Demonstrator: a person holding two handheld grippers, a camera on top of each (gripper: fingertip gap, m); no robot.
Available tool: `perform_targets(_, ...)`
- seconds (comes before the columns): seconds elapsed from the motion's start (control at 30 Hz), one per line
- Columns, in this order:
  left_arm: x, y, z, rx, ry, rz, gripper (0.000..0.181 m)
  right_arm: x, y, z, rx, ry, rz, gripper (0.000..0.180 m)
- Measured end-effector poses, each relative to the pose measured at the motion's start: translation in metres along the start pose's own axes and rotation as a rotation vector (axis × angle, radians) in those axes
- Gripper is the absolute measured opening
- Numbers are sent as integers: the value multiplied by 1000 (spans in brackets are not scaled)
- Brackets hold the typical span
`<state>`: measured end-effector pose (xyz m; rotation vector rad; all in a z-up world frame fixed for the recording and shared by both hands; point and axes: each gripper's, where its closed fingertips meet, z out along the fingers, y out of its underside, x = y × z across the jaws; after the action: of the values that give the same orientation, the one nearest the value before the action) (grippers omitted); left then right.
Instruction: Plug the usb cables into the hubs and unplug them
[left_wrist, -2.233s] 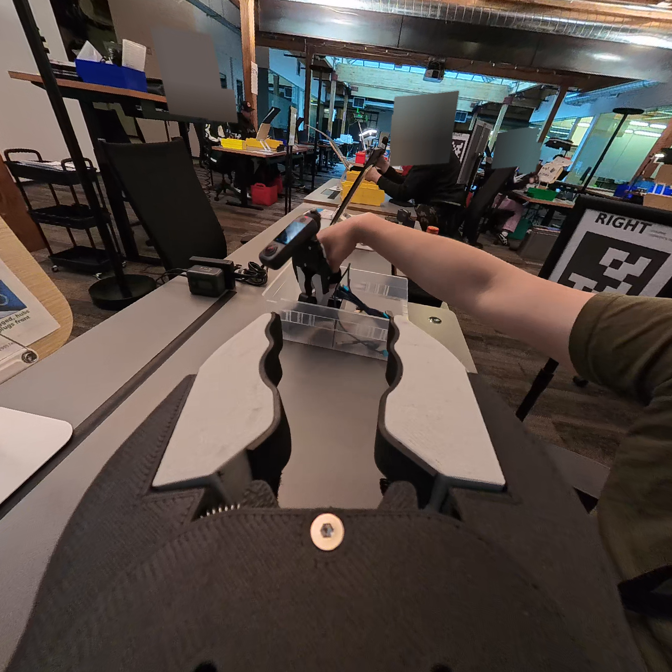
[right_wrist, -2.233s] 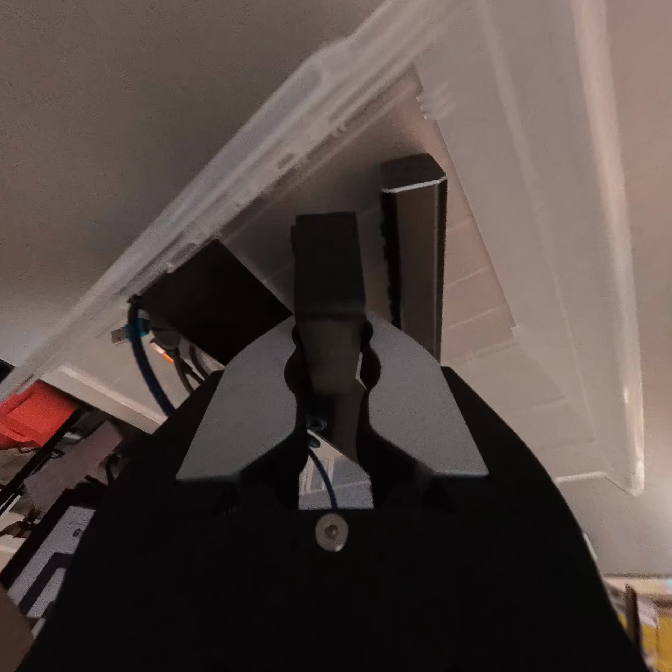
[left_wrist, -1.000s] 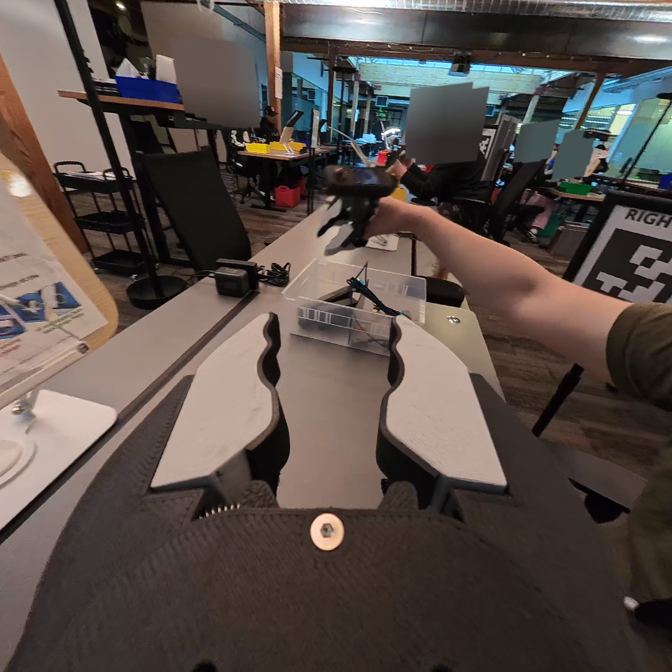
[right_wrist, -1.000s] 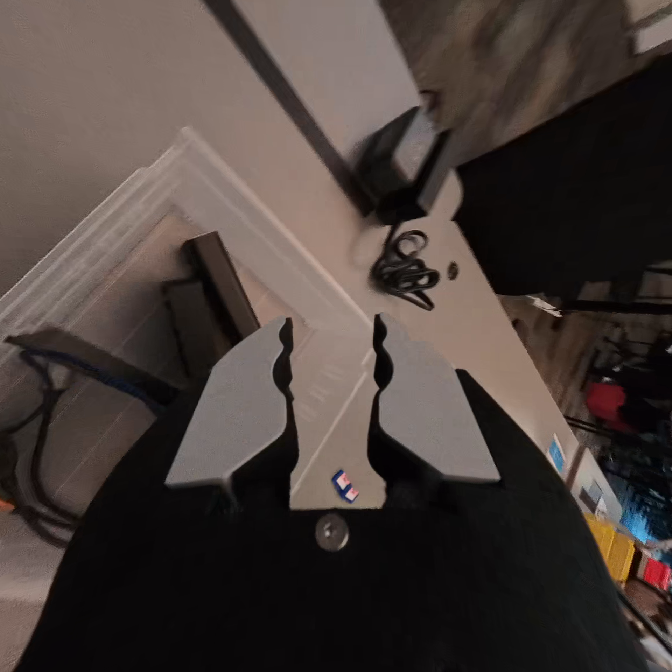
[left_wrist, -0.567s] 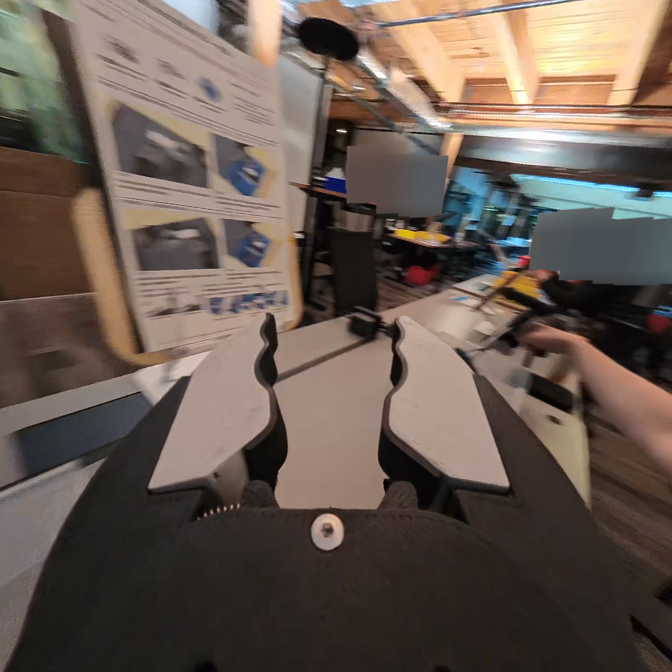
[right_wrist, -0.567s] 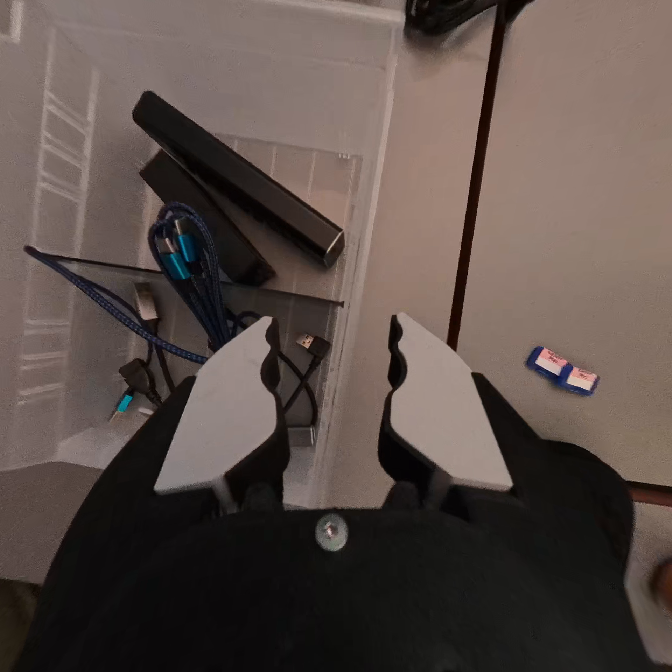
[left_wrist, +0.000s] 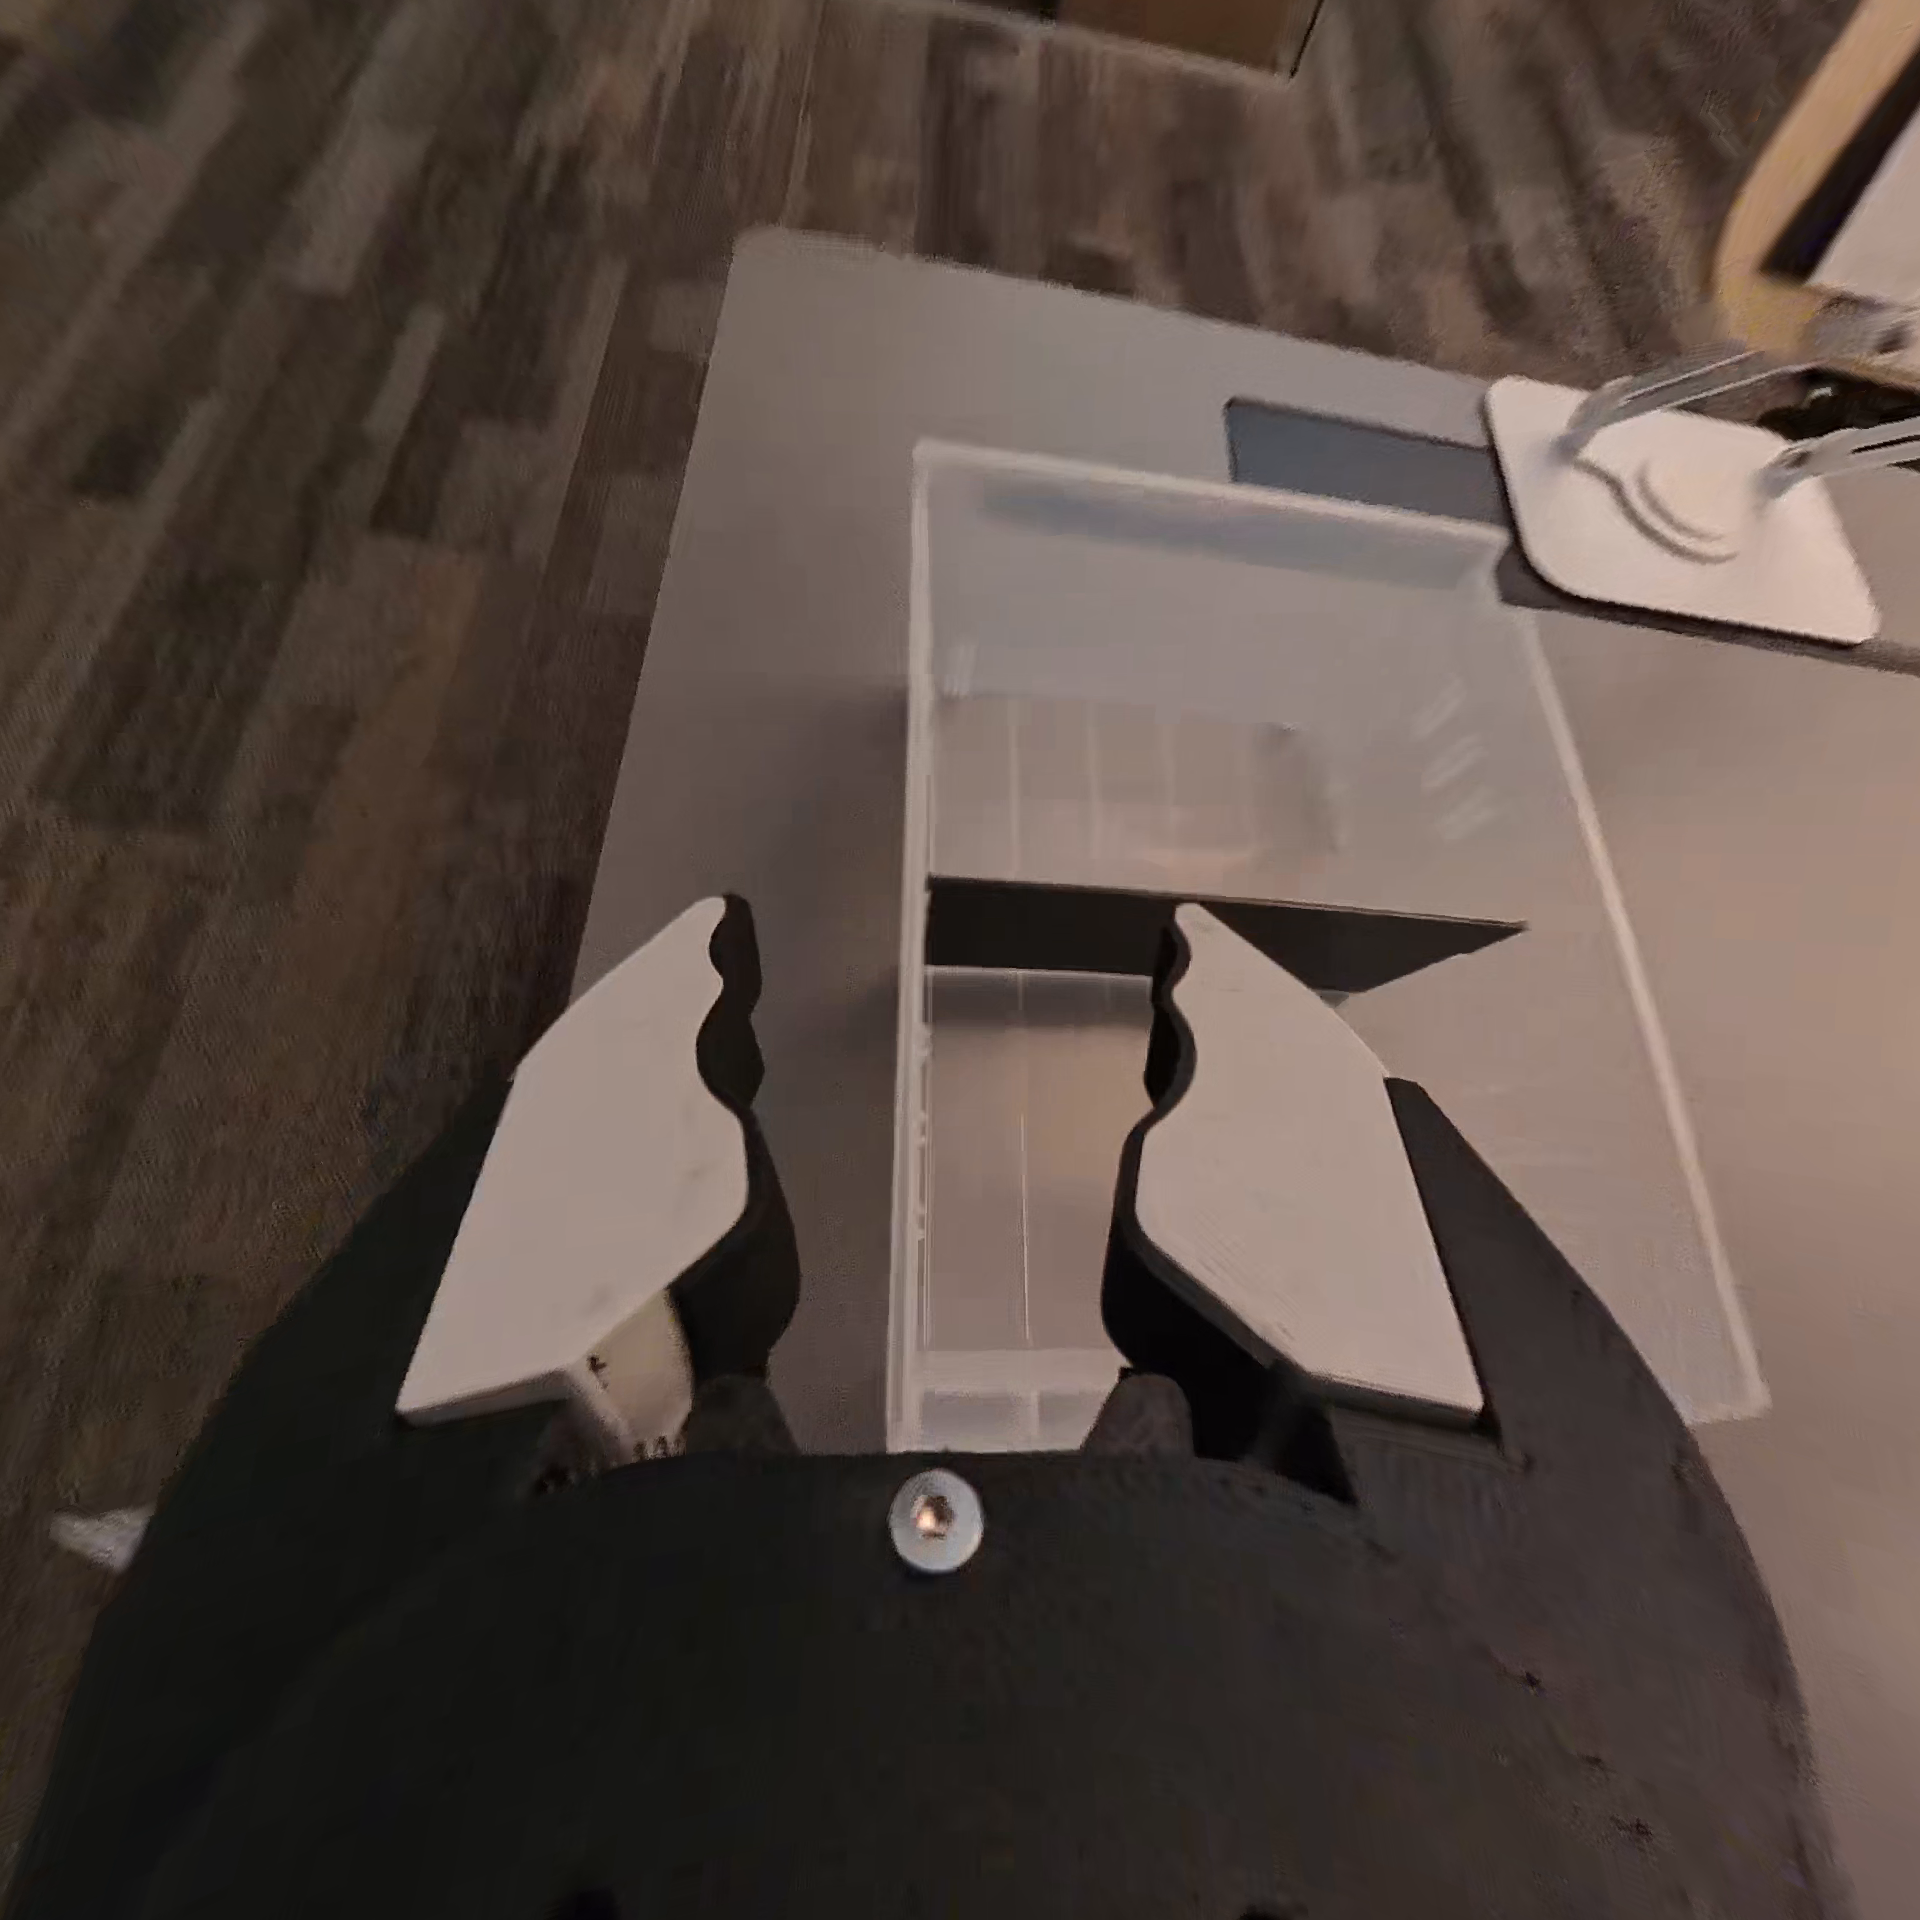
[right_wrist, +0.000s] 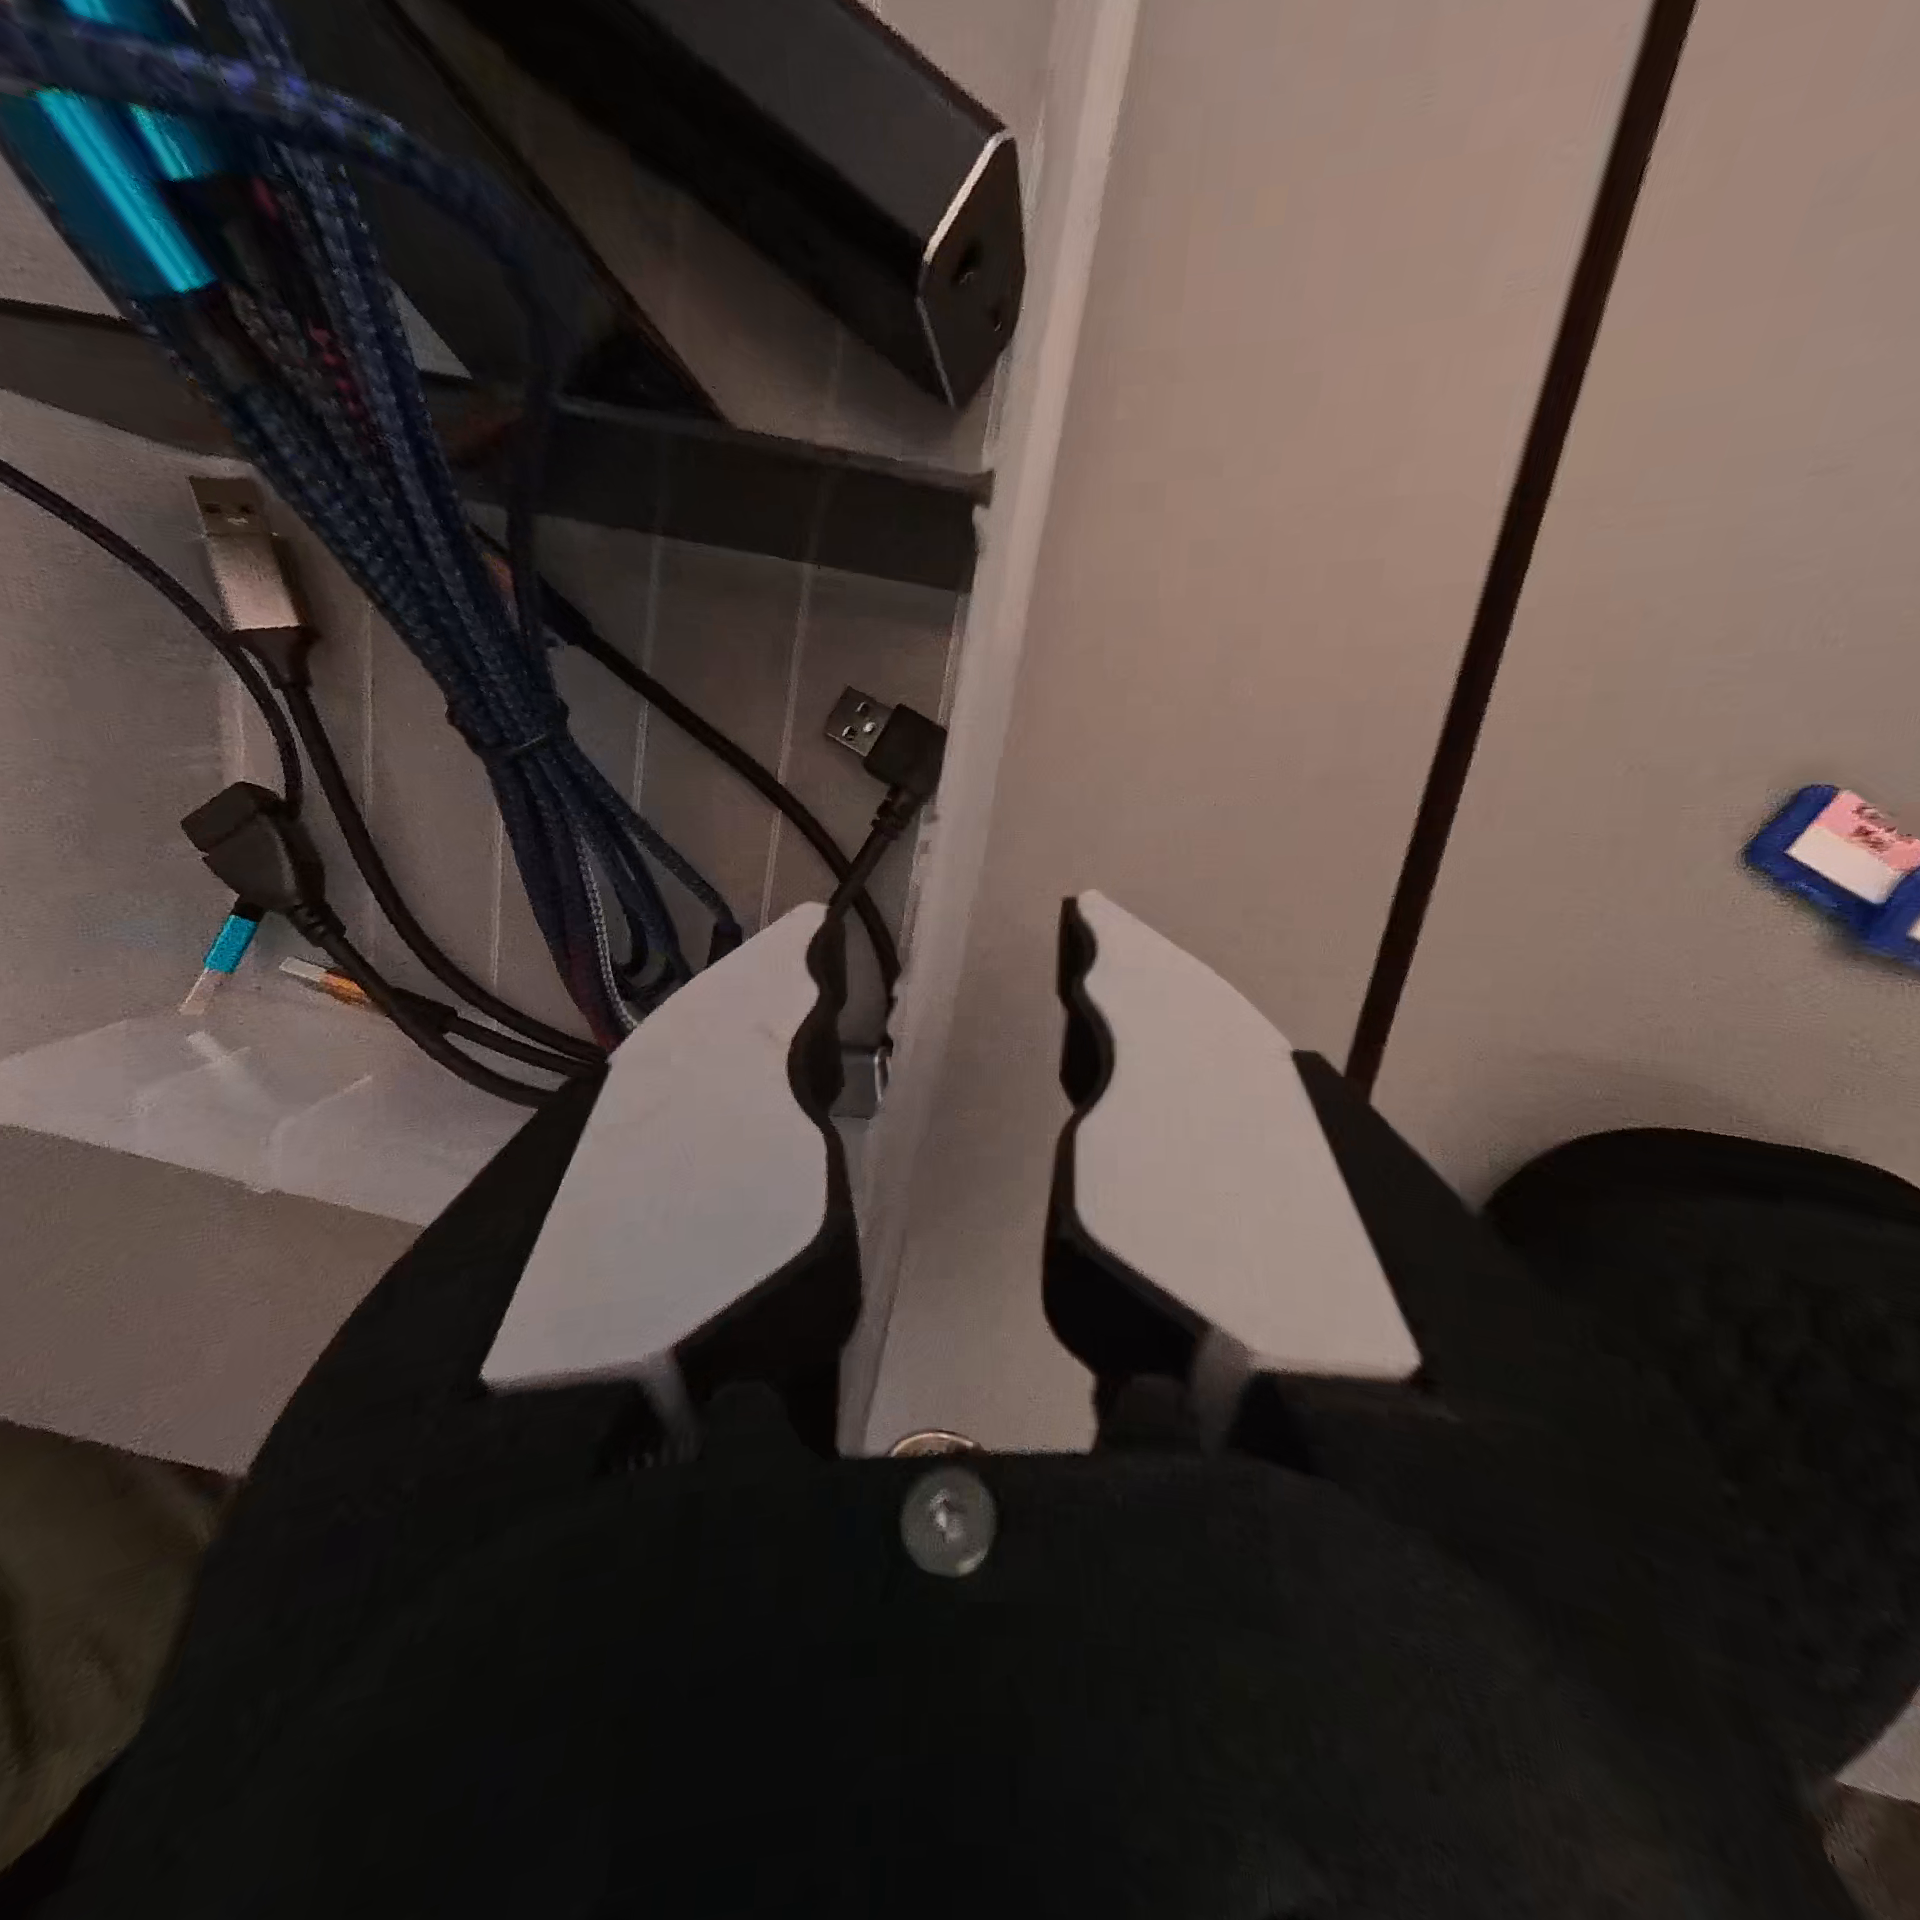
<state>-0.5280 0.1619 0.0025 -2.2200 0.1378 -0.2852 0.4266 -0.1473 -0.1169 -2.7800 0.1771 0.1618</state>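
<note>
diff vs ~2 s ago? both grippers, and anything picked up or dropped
Right gripper let go of the dark hub it was clamping in the full clear bin, lifted away, and now hangs open over that bin's wall, near the black USB plug. Left gripper swung from facing along the table to looking down over an empty clear bin. Unchanged: left open and empty; hubs and blue braided cables remain in the bin.
</note>
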Motion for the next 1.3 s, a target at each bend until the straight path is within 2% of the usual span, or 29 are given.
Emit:
perform_targets(0.03,-6,7,5,-25,0,-43,69,-3,4,6,-36,-12,10,31)
perform_targets(0.1,-13,20,11,-72,17,-133,63,-1,10,14,-114,12,18,25)
perform_targets(0.13,-15,25,13,-91,22,-145,62,-4,11,14,-131,-1,8,10)
perform_targets(0.23,-22,36,20,-134,11,-141,60,-2,13,15,-166,11,39,7)
perform_targets(0.4,-30,47,26,-184,-22,-135,54,-1,14,15,-181,4,73,6)
perform_targets(0.53,-29,56,28,-222,15,-171,46,-2,15,15,-183,0,79,6)
perform_targets(0.63,-20,56,30,-223,74,-170,30,-2,16,14,-183,4,83,6)
perform_targets(0.67,-14,61,32,-253,100,-159,22,-2,16,14,-182,6,82,6)
perform_targets(0.8,-6,87,46,-423,112,-149,22,-3,17,14,-177,5,84,6)
perform_targets(0.83,-9,88,49,-431,81,-138,11,-4,17,14,-177,4,84,6)
perform_targets(0.97,-7,87,52,-456,47,-45,6,-5,18,14,-180,1,80,7)
perform_targets(1.3,34,93,58,-573,97,121,7,-15,18,15,-190,-7,29,7)
